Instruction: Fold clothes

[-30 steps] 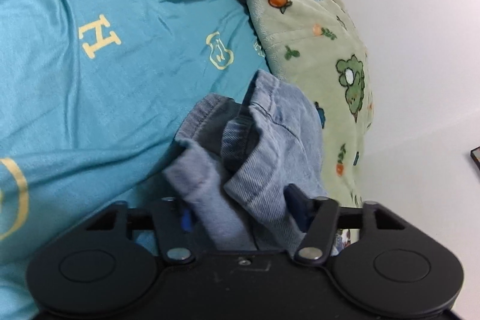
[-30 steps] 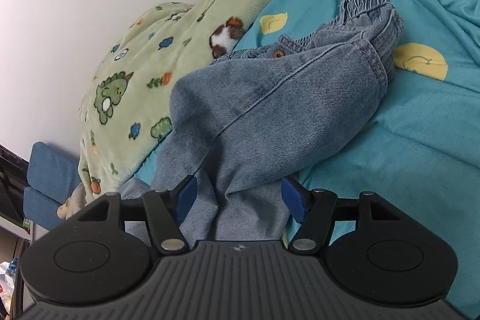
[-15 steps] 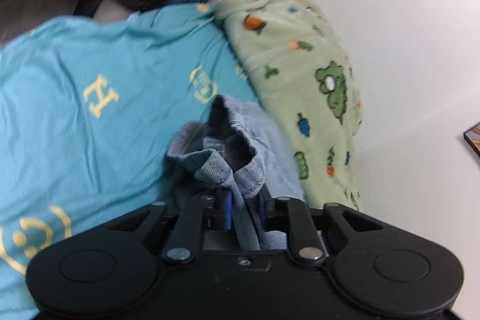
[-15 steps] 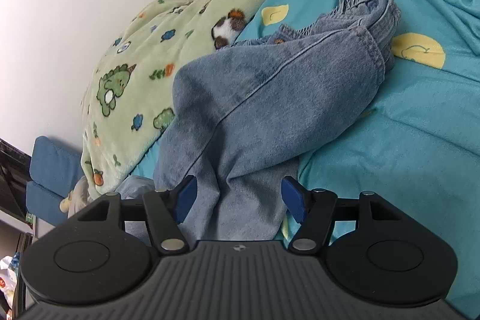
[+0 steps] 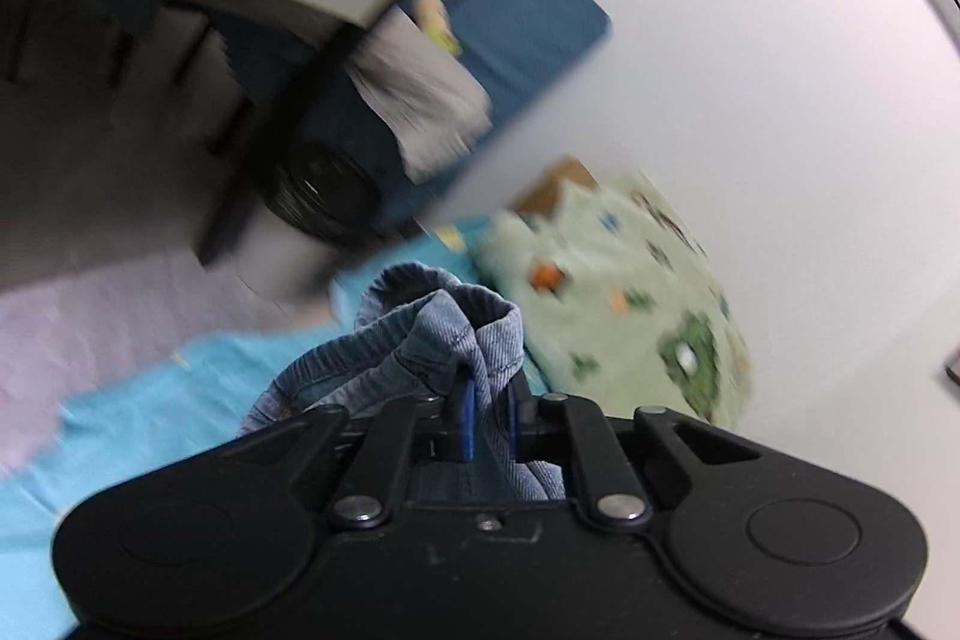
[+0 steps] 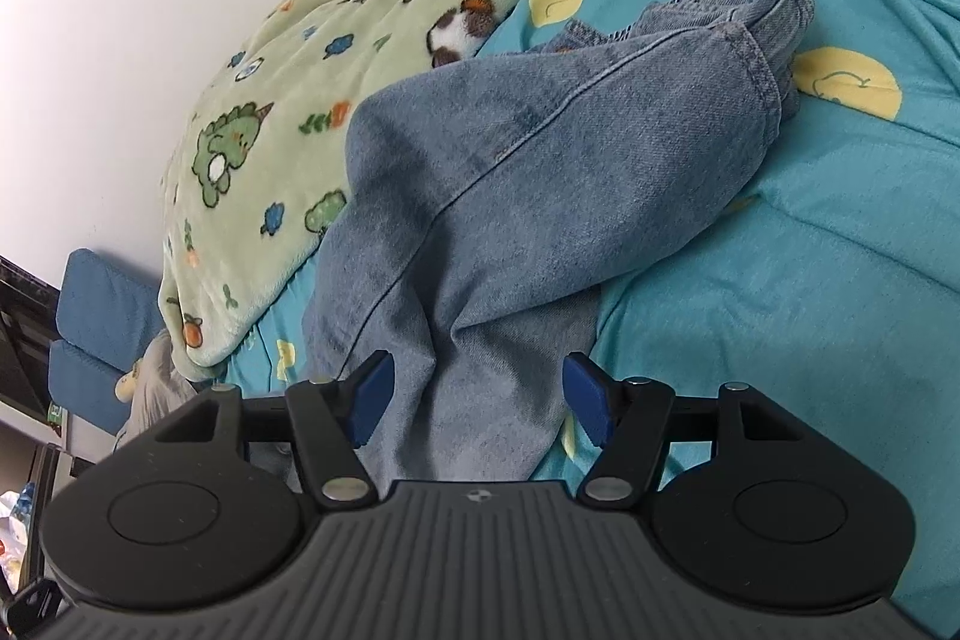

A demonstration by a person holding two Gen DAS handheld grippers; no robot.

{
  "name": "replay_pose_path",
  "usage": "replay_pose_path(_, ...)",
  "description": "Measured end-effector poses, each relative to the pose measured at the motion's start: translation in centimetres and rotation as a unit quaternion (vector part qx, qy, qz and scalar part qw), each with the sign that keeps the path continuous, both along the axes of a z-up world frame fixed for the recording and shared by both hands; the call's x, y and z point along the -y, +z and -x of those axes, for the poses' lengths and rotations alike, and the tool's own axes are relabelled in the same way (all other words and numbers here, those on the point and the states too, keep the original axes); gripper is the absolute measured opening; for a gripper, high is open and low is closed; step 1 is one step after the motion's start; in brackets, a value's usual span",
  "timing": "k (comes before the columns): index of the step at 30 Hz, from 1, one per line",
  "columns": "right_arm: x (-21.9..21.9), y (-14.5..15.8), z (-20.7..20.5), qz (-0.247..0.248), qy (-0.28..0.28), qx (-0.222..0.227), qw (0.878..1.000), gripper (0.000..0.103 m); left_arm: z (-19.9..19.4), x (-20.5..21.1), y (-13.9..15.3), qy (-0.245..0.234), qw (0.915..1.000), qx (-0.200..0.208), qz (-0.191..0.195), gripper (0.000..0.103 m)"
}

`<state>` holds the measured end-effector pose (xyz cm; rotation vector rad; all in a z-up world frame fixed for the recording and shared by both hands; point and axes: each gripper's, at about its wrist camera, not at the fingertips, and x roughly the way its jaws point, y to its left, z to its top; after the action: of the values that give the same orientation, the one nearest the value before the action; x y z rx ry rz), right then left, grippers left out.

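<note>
Lifted since a second earlier, my left gripper [image 5: 487, 421] had closed on the elastic waistband of the denim trousers [image 5: 438, 334] and swung up, blurring the room behind, to raise that end for folding. To the right, my right gripper [image 6: 477, 397] hung wide open over a trouser leg [image 6: 540, 172], poised, I judged, to pinch it. They lay on the turquoise shirt [image 6: 810, 232], beside the green dinosaur blanket [image 6: 270, 118].
</note>
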<state>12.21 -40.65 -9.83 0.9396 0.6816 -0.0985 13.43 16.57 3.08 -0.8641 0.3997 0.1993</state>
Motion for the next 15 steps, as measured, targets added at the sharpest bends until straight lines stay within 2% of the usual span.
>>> replay_pose_path(5, -0.2, -0.1, -0.3, 0.005, 0.004, -0.003, 1.000, 0.065, 2.3, -4.9, -2.3, 0.063, 0.9975, -0.028, 0.016, 0.008)
replay_pose_path(10, -0.4, -0.1, -0.5, 0.014, 0.011, -0.006, 1.000, 0.065, 3.4, -6.4, -6.3, 0.075, 0.9936, -0.075, 0.038, 0.010)
replay_pose_path(13, -0.5, -0.2, -0.6, 0.020, 0.015, -0.008, 1.000, 0.065, 3.9, -6.2, -7.5, 0.075, 0.9922, -0.089, 0.046, 0.019)
replay_pose_path(15, -0.6, -0.1, -0.6, 0.023, 0.018, -0.009, 1.000, 0.065, 4.1, -6.1, -7.6, 0.074, 0.9919, -0.095, 0.042, 0.036)
